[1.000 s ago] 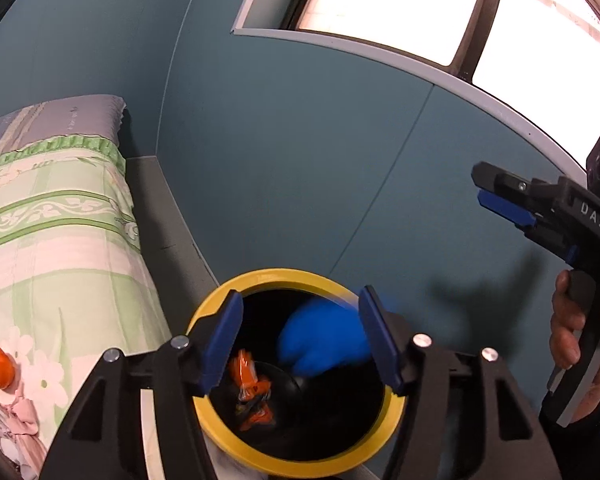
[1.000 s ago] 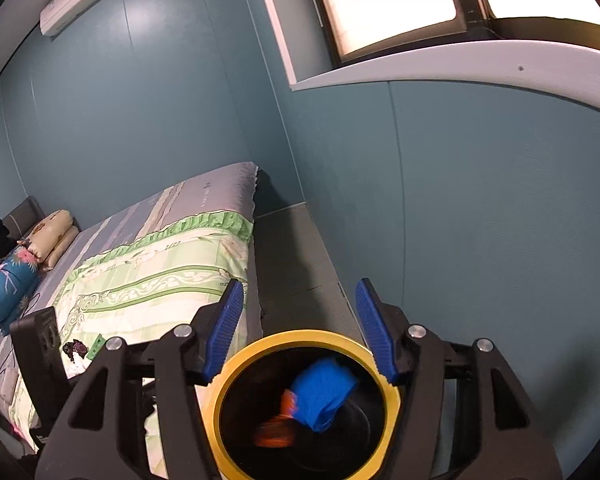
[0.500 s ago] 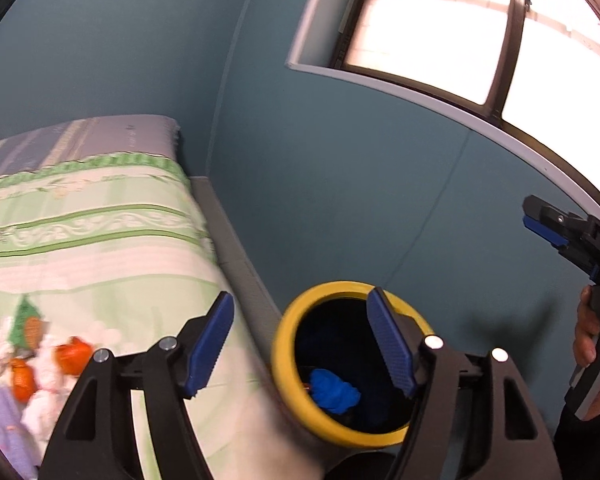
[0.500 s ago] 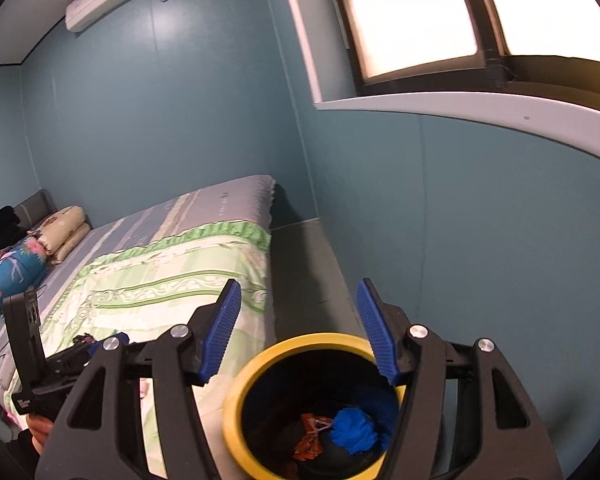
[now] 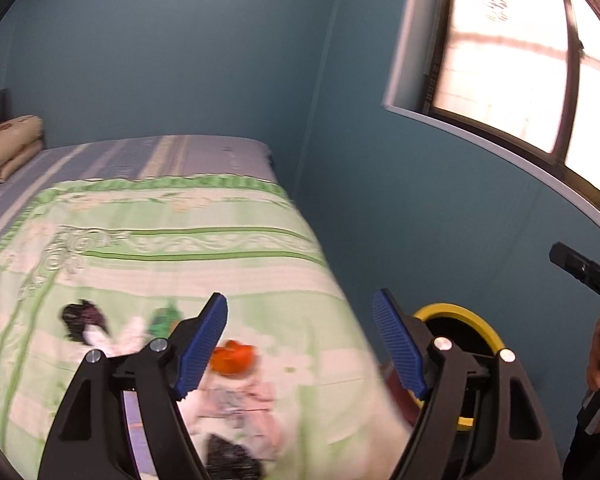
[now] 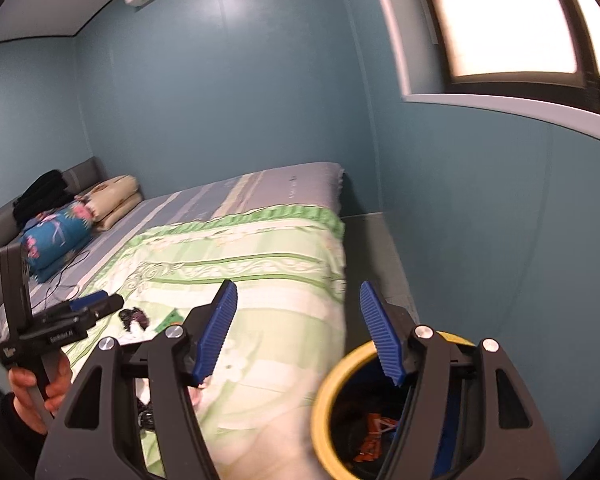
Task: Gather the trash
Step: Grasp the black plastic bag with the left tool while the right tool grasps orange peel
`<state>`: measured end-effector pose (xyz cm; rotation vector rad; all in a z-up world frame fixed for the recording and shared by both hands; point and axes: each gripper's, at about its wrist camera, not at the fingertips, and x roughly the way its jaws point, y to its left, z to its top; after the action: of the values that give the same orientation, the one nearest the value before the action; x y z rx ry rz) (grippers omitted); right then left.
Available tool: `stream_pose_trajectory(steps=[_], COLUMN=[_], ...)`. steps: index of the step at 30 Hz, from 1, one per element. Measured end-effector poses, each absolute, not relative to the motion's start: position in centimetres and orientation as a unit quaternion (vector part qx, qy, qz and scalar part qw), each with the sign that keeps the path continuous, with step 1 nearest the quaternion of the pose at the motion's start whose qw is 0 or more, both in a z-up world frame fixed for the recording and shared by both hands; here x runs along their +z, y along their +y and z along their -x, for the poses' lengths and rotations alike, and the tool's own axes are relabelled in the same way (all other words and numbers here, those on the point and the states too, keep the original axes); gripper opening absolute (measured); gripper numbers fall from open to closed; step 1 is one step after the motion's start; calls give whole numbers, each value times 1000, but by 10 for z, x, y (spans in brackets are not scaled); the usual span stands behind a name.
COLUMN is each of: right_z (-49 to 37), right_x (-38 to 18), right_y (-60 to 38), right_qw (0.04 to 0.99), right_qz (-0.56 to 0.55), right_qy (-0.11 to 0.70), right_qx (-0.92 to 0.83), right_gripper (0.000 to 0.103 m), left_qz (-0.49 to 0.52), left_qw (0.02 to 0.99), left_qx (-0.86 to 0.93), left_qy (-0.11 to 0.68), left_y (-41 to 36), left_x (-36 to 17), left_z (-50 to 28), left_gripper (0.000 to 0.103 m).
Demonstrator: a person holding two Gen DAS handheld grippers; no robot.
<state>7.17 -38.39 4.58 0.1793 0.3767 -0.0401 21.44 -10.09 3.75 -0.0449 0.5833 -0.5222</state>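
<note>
My left gripper (image 5: 300, 344) hangs over the green floral bed cover (image 5: 180, 248), its jaws opening with nothing between them. Under it lies scattered trash: an orange wrapper (image 5: 236, 358), a green scrap (image 5: 164, 316), a dark wrapper (image 5: 80, 316), white tissue (image 5: 120, 336) and pink paper (image 5: 252, 400), all blurred. The yellow-rimmed black bin (image 5: 460, 312) stands at the bed's right. My right gripper (image 6: 298, 332) is also empty with jaws opening, beside and above the bin (image 6: 328, 392), which holds orange wrappers (image 6: 376, 432). The right wrist view shows the left gripper (image 6: 108, 300) in a hand.
A teal wall (image 5: 420, 220) runs close along the right of the bed, with a window (image 5: 508, 60) above. Folded bedding and pillows (image 6: 60, 236) lie at the headboard end. A narrow strip of grey floor (image 6: 372, 256) separates bed and wall.
Both grippers swung left, away from above the bin and toward the bed. The blue piece fell into the bin. The left jaws widened, and the trash on the bed came into its view.
</note>
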Motion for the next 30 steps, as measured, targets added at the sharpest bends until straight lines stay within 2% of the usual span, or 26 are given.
stream_pose_trajectory(steps=[14, 30], right_z=[-150, -272], right_x=[17, -93], right_y=[-280, -199], right_qw=[966, 921], right_qz=[-61, -12], right_qy=[240, 373], right_qx=[68, 113], right_gripper=[61, 60], left_qz=[39, 71], left_qw=[944, 917], left_qx=[-147, -58], left_qy=[294, 388], left_y=[13, 93], left_x=[33, -68], left_z=[-252, -346], left_gripper=[77, 79])
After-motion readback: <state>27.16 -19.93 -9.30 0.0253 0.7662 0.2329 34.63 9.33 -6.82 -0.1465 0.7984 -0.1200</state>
